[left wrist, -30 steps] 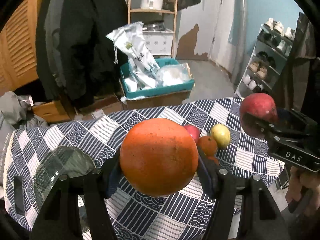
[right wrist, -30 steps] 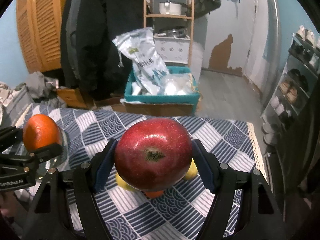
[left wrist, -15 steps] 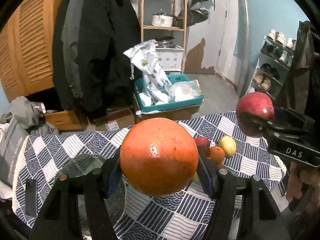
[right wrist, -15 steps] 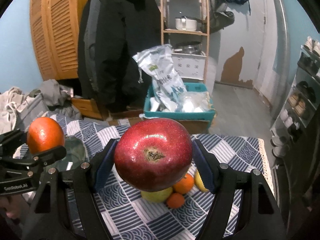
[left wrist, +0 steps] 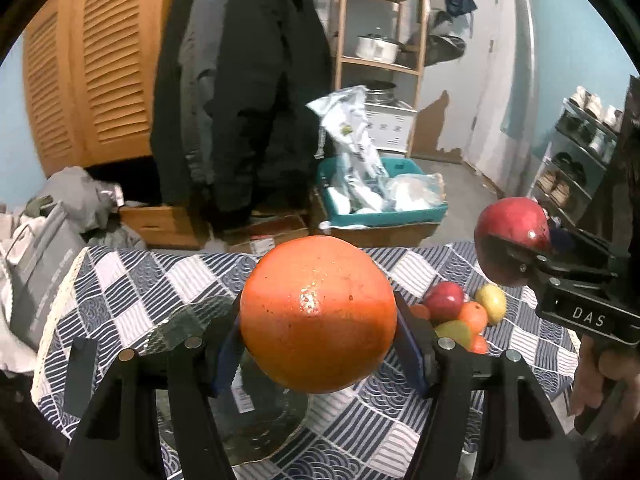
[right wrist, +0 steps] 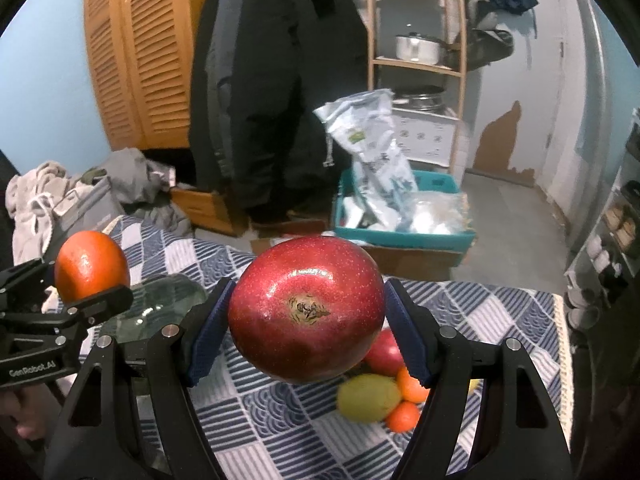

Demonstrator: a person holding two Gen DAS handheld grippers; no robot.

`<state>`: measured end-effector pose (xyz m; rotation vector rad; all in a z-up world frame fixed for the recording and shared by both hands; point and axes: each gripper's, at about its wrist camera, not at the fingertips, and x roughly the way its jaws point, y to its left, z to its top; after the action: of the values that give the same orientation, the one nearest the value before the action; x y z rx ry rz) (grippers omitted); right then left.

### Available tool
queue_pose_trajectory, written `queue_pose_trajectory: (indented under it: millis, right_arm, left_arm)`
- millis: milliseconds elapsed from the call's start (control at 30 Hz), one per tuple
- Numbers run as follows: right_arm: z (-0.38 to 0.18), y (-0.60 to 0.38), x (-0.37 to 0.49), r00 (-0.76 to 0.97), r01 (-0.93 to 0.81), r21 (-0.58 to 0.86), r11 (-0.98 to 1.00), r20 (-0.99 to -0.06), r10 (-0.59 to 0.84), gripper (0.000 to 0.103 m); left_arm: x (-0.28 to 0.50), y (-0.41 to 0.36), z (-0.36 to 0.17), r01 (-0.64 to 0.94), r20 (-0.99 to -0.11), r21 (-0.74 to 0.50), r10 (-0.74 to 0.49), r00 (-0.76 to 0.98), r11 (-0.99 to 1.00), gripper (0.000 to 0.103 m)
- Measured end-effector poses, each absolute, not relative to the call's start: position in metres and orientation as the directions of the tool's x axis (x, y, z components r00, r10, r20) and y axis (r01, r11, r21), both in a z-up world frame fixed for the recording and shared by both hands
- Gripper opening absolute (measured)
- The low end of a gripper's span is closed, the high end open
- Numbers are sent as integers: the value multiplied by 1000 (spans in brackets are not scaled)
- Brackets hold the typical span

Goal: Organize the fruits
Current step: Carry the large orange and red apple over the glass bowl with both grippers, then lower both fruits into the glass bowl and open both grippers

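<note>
My left gripper (left wrist: 318, 330) is shut on a large orange (left wrist: 318, 312) and holds it above a clear glass plate (left wrist: 256, 400) on the checked tablecloth (left wrist: 132, 280). My right gripper (right wrist: 306, 328) is shut on a big red apple (right wrist: 306, 312), held in the air above a pile of fruit (right wrist: 384, 396). That pile shows in the left wrist view too (left wrist: 464, 312): a red apple, small oranges and yellow-green fruits. The orange also shows at the left of the right wrist view (right wrist: 91, 266), the red apple at the right of the left wrist view (left wrist: 512, 244).
The small table ends at a lace hem on the right (right wrist: 562, 344). Beyond it stand a teal bin with bags (left wrist: 380, 196), hanging dark coats (left wrist: 240, 100), a wooden shelf (left wrist: 380, 40) and a shoe rack (left wrist: 580, 160). Clothes lie at the left (left wrist: 60, 208).
Both grippers have risen and pulled back with their fruit. More of the table, the glass plate and the fruit pile has come into view below them.
</note>
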<state>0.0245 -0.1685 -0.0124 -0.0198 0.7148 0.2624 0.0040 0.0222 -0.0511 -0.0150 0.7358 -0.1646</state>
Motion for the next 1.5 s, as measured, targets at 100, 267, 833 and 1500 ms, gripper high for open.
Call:
queue_pose_trajectory:
  millis: [100,267,833,1500]
  right_arm:
    - [-17,-152,31,709,-269,75,960,-659,250,75]
    - [-26,-124,42,682,-307,80,948,-677,278,75]
    - [-92,-22,80,528,-444,111,889,-769,360,75]
    - [-161,19,92,379,-512,84,855,-871,312,75]
  left_arm:
    - [5,37,-57,107,-672,-70,-126,730,992,67]
    - [8,64,-70,44,-690,-59,-73,720,997,67]
    - [23,145,-136,-150,-792,-23,73,606,988,68]
    - [37,162,-201,-201,-901,22,107,420,979,68]
